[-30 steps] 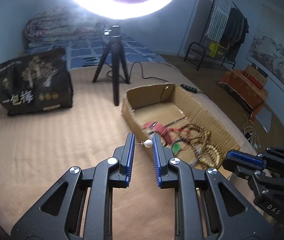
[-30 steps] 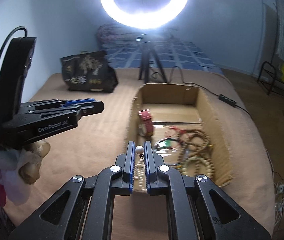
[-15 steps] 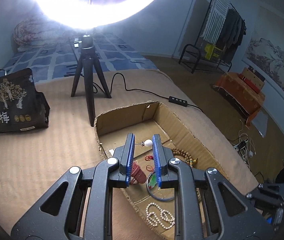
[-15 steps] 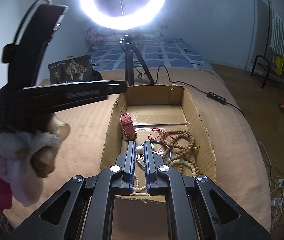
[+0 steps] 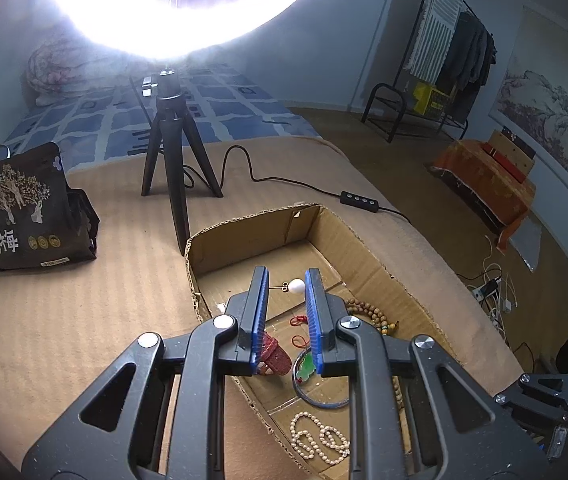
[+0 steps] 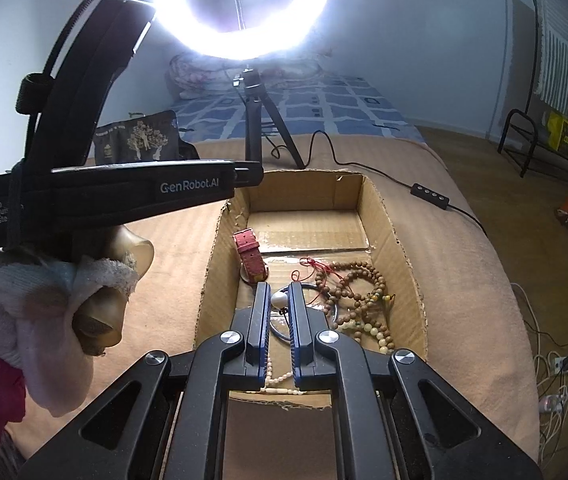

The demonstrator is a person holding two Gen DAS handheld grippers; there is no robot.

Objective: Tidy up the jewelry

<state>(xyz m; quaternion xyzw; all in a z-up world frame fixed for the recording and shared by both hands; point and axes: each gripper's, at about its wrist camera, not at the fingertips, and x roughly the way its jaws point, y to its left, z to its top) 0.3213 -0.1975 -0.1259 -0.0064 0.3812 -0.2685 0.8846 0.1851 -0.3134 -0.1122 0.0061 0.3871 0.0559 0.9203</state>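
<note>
Now both your grippers have come in over the cardboard box (image 5: 367,248) from the bed beside it, so each pearl earring looks ready to drop in with the rest. Your left gripper (image 5: 286,284) pinches a pearl earring (image 5: 295,286) by its post and ball, jaws part-spread; your right gripper (image 6: 280,300) is pressed close on another pearl (image 6: 278,300). Only the left view shows the white pearl strand (image 5: 319,438) laid out, while the right view shows the red watch strap (image 6: 251,256) and wooden beads (image 6: 357,284) plainly.
</note>
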